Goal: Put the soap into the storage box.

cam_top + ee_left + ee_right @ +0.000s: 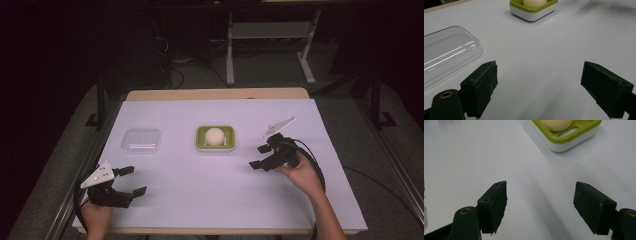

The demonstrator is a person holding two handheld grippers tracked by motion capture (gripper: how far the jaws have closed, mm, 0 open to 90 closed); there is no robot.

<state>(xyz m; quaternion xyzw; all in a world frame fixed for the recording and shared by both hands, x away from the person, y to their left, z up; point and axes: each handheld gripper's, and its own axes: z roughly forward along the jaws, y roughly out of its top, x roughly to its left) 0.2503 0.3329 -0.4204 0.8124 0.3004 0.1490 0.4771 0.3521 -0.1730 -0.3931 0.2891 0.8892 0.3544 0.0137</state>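
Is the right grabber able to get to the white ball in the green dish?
Probably yes. The right gripper is open, and bare table lies between it and the white ball, which sits uncovered in the green dish.

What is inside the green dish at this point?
A pale, rounded bar of soap sits in the green dish. A drain slot shows beside it in the right gripper view; whatever lies directly under the soap is covered.
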